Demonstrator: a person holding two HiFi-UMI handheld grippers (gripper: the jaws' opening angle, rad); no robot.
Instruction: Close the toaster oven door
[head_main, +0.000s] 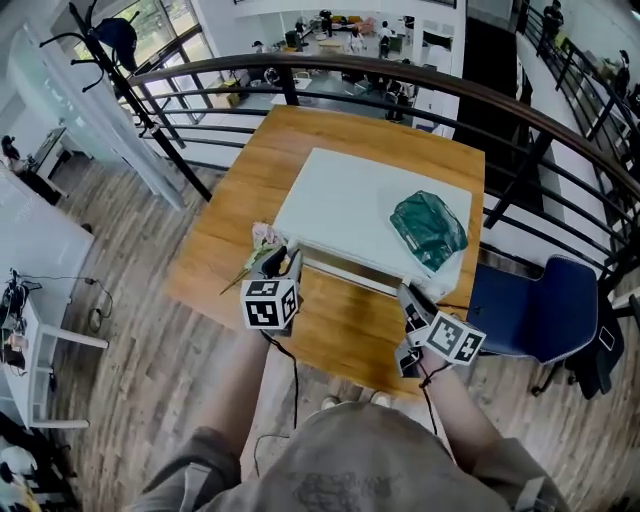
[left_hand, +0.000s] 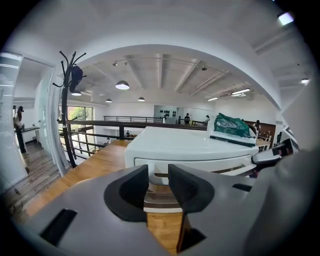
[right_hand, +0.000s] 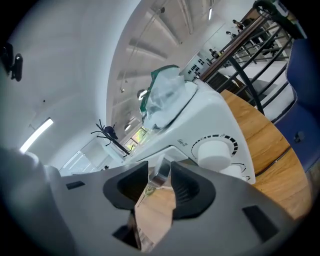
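Observation:
A white toaster oven (head_main: 350, 210) stands on a wooden table (head_main: 250, 180). Its glass door (head_main: 350, 305) hangs folded down toward me and reflects the wood. My right gripper (head_main: 408, 297) is at the door's right front corner. In the right gripper view the door's metal edge (right_hand: 161, 172) lies between the jaws of that gripper (right_hand: 160, 182), with small gaps on both sides. My left gripper (head_main: 285, 262) hovers at the oven's left front corner. In the left gripper view its jaws (left_hand: 158, 187) stand apart with nothing between them, pointing at the oven's front (left_hand: 185, 147).
A green bundle (head_main: 428, 228) lies on the oven's top. A pinkish flower sprig (head_main: 262, 240) lies on the table left of the oven. A dark railing (head_main: 400, 85) curves behind the table. A blue chair (head_main: 540, 310) stands at the right. White dials (right_hand: 214, 150) are on the oven's right side.

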